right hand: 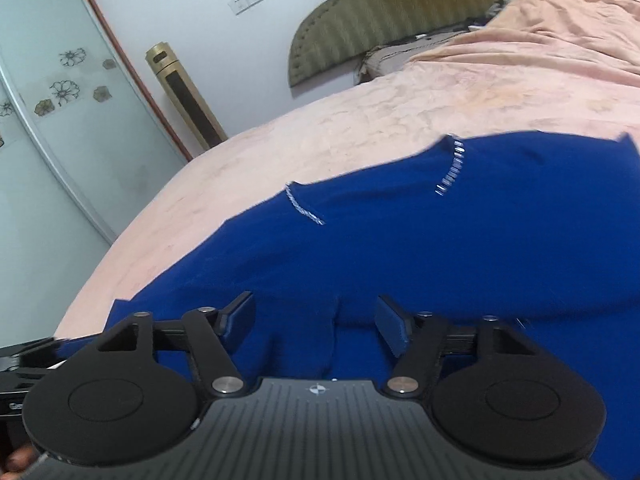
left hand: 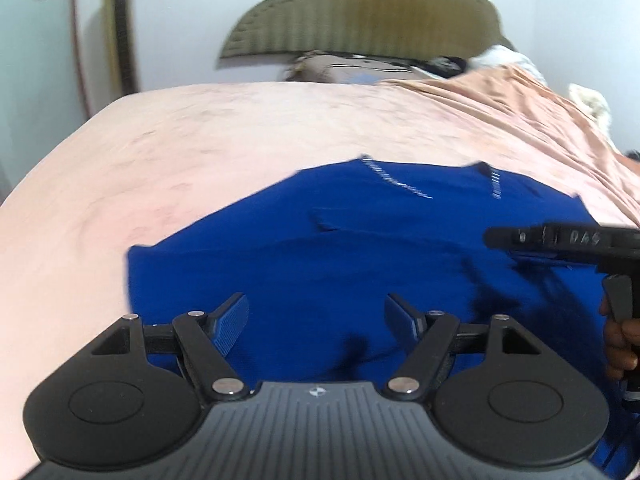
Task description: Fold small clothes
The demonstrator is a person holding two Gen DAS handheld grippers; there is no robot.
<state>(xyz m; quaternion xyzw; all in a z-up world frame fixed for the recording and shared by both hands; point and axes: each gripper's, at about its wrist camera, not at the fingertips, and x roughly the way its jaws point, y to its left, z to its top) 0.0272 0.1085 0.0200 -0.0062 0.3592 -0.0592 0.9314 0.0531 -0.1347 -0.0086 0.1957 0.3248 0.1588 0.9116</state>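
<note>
Evidently, from the left wrist view, a blue garment (left hand: 360, 248) is seen spread on the bed (left hand: 200, 128), the fold judged barely begun; the left gripper (left hand: 316, 312) is held released above the cloth, nothing grasped. From the right wrist view, the right gripper (right hand: 316, 316) is likewise parted, unladen; an edge must next be pinched.

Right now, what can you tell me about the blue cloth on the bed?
The blue cloth is a deep royal blue garment of soft, knit-looking fabric. It lies spread on the pink sheet, partly folded, with one layer lapping over another and a few creases. Two short lines of white stitching mark its far edge. Both hand-held grippers hang open above its near part, their pads not pressing it.
</note>
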